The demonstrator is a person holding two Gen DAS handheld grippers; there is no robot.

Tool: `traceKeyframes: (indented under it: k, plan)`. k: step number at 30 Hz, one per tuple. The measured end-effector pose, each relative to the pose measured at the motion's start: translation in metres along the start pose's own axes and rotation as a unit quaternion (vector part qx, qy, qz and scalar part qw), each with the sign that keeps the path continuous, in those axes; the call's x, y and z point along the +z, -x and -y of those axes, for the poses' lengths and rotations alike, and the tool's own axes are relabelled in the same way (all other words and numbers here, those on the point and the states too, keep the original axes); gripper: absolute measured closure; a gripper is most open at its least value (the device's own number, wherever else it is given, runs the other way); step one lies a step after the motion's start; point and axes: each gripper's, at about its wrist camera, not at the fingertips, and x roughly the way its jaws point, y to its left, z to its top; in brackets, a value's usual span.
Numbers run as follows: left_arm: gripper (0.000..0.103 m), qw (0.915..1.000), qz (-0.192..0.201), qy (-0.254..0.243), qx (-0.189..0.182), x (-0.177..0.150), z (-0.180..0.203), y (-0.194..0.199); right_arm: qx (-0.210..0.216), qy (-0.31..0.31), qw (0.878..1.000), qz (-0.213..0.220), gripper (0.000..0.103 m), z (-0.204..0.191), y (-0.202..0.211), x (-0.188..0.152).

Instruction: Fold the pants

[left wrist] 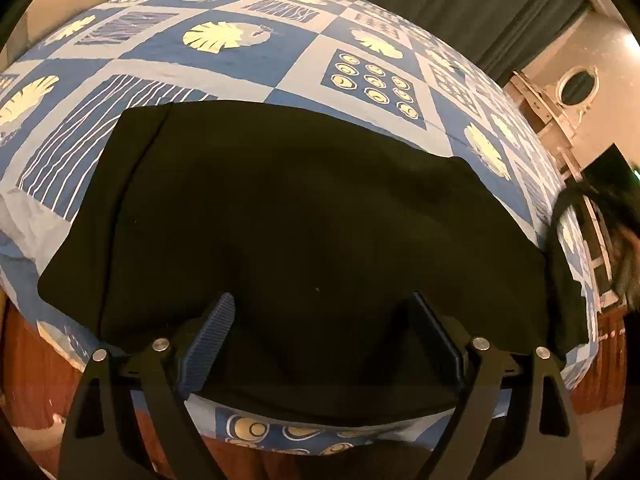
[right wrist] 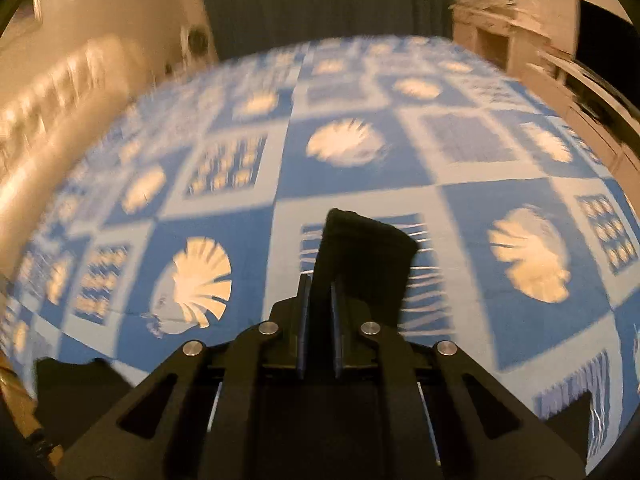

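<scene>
The black pants (left wrist: 304,216) lie spread flat on the blue patterned bedspread (left wrist: 224,68) and fill the middle of the left wrist view. My left gripper (left wrist: 322,304) is open, its fingers wide apart just above the near part of the pants, with nothing between them. In the right wrist view, my right gripper (right wrist: 320,284) is shut on a fold of the black pants (right wrist: 364,256), which sticks up and forward from between the pads above the bedspread (right wrist: 248,224). That view is blurred by motion.
The bed's near edge and a wooden floor (left wrist: 32,384) show low in the left wrist view. Dark curtains (left wrist: 460,4) and white furniture with an oval mirror (left wrist: 576,84) stand behind the bed. A dark-haired person (left wrist: 616,236) is at the right edge.
</scene>
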Motion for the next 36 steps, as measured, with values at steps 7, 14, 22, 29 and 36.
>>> traceKeyframes:
  k: [7,14,22,29,36]
  plan:
    - [0.016,0.9998,-0.017,0.008,0.011,0.001,0.009,0.001,-0.002,-0.055,0.997,0.049,0.095,0.099,0.105,-0.055]
    - [0.016,0.9995,-0.027,0.018,0.007,-0.004,0.029,0.004,0.024,-0.181,0.983,-0.001,0.094,0.206,0.121,-0.146]
    - [0.016,0.9983,-0.035,-0.040,0.025,-0.011,0.063,0.003,0.095,-0.349,0.931,-0.048,0.068,0.278,0.111,-0.236]
    - [0.016,0.9989,-0.027,-0.036,0.011,-0.007,0.078,0.013,0.175,-0.458,0.871,-0.004,0.045,0.301,0.097,-0.262]
    - [0.016,0.9990,-0.034,-0.011,-0.026,-0.008,0.104,0.011,0.184,-0.464,0.866,0.026,0.083,0.301,0.080,-0.255]
